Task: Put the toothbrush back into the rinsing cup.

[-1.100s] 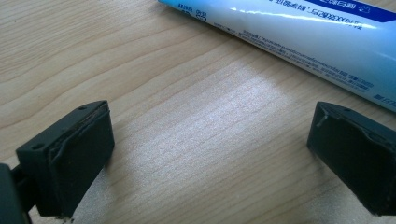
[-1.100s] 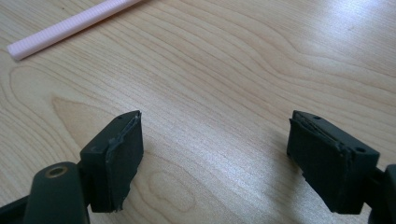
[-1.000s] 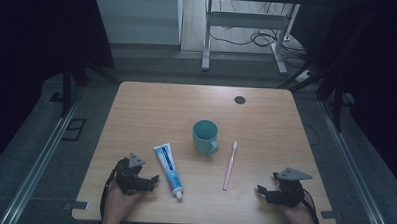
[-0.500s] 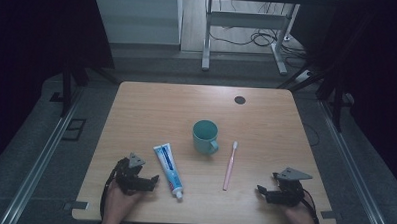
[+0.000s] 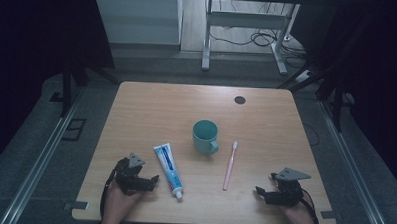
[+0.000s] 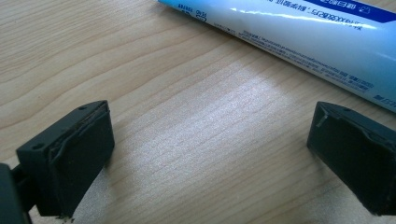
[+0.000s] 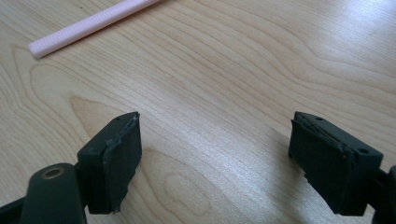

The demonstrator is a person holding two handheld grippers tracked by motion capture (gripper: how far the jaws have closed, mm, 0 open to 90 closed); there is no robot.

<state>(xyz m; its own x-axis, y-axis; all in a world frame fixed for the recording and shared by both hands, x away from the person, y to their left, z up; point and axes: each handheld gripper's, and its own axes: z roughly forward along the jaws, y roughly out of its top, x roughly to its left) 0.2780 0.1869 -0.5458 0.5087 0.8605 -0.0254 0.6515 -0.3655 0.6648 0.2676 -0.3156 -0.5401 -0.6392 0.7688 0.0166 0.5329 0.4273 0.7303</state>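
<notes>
A wooden table [image 5: 151,110] seen from above holds three loose things: one toothpaste tube [image 5: 168,164], one teal mug [image 5: 205,137] and one pink toothbrush [image 5: 229,164]. The tube lies flat toward the near left, its cap end pointing at the near edge. The mug stands upright near the middle of the table, its handle turned toward the near right. The toothbrush lies flat just right of the mug, bristle end away from the person, well apart from the tube. One small dark round spot [image 5: 240,100] sits on the far right part of the tabletop. Two hands come in from the near edge, each holding one gripper. The left gripper [image 5: 151,181] rests low at the near left, just beside the tube and not touching it; in the left gripper view its two black jaws stand wide apart over bare wood, with the tube [image 6: 299,35] crossing the upper right. The right gripper [image 5: 259,192] rests low at the near right, near the handle end of the toothbrush; in the right gripper view its two jaws are likewise spread wide with nothing between them, the toothbrush handle [image 7: 88,23] lying ahead at the upper left.
</notes>
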